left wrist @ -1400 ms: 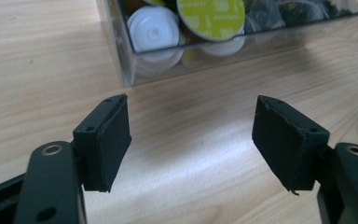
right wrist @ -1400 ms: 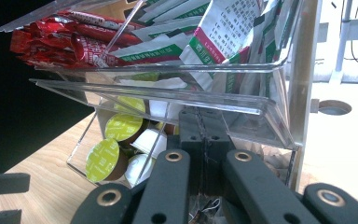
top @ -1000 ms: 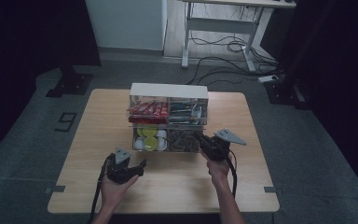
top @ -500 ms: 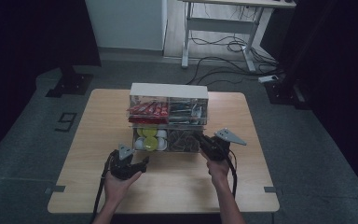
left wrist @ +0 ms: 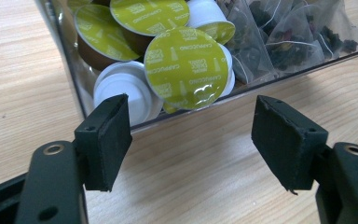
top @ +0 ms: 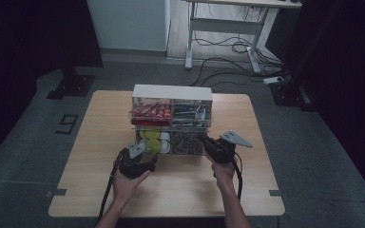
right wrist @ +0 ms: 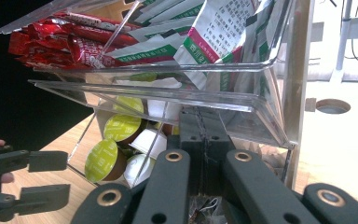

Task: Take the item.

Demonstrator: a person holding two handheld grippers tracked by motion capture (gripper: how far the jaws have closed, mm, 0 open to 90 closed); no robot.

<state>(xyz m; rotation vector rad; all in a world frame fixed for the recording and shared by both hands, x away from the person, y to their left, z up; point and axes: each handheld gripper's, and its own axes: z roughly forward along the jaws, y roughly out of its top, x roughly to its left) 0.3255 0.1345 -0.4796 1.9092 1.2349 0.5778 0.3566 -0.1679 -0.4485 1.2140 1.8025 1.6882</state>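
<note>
So the clear acrylic two-tier organizer box (top: 172,121) sits mid light wooden table (top: 90,156). Left gripper (left wrist: 193,135) has its jaws spread wide, just short of the green-lidded coffee capsules (left wrist: 186,67) in the lower bin. Right gripper (right wrist: 204,135) has its jaws pressed together inside the lower right compartment.

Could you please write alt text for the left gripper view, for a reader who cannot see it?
The left gripper hovers open over a wooden table, aimed at a clear organizer bin. Green-lidded cappuccino capsules and white capsules fill it; tea bags lie to the right.
</note>
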